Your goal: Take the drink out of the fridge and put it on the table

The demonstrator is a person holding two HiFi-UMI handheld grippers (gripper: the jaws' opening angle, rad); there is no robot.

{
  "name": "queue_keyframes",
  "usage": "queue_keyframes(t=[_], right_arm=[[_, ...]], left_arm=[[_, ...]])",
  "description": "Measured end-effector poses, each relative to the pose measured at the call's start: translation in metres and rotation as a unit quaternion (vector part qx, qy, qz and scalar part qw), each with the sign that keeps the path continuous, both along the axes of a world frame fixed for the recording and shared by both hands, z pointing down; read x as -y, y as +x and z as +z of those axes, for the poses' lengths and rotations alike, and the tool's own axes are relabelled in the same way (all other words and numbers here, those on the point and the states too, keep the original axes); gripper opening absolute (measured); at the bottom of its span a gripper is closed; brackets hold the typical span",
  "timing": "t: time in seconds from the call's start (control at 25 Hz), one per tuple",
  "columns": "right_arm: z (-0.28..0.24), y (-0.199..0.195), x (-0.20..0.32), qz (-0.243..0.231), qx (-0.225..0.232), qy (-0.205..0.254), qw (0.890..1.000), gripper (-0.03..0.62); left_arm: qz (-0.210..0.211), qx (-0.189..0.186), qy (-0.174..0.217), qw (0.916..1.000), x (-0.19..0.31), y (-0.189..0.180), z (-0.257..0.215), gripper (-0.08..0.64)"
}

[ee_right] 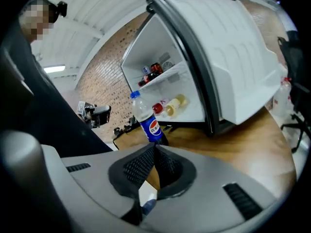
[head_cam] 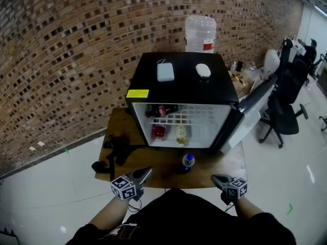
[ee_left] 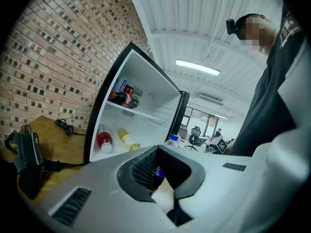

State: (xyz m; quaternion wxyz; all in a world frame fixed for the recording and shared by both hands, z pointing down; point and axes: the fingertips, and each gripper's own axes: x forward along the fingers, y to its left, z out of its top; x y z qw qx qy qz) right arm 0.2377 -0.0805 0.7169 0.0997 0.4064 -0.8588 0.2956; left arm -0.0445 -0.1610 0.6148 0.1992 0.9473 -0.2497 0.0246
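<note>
A Pepsi bottle point(head_cam: 188, 162) with a blue cap stands upright on the wooden table point(head_cam: 153, 163), just in front of the open black mini fridge point(head_cam: 181, 80). It also shows in the right gripper view as the Pepsi bottle point(ee_right: 147, 123), a short way beyond the jaw tips. My left gripper point(head_cam: 147, 171) and right gripper point(head_cam: 215, 178) hover at the table's near edge, either side of the bottle, both with jaws together and empty. Inside the fridge lie a red drink point(head_cam: 158, 131) and a yellow drink point(head_cam: 181, 133); dark cans point(head_cam: 161, 110) sit on the upper shelf.
The fridge door point(head_cam: 255, 103) swings open to the right. Black cables and a device point(head_cam: 118, 147) lie on the table's left part. A water jug point(head_cam: 200, 33) stands behind the fridge, two white items point(head_cam: 165, 71) on top. An office chair point(head_cam: 286, 106) is at right.
</note>
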Motion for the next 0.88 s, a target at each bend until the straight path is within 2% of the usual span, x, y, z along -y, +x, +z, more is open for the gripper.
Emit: queue_keyframes(t=[0.12, 0.28, 0.56, 0.88], right_arm=[[0.001, 0.014, -0.008, 0.035, 0.024, -0.012, 0.999, -0.009], [-0.001, 0.027, -0.003, 0.064, 0.007, -0.014, 0.998, -0.009], [-0.013, 0.020, 0.003, 0.046, 0.000, 0.003, 0.999, -0.009], [-0.003, 0.007, -0.003, 0.019, -0.008, -0.005, 1.000, -0.009]], left_arm=[[0.009, -0.007, -0.007, 0.9999, -0.005, 0.013, 0.005, -0.014], [0.023, -0.003, -0.013, 0.9996, -0.014, 0.028, 0.012, -0.014], [0.028, 0.003, -0.013, 0.9995, -0.019, 0.027, 0.010, -0.014], [0.015, 0.005, -0.017, 0.9997, -0.023, 0.017, 0.014, -0.014]])
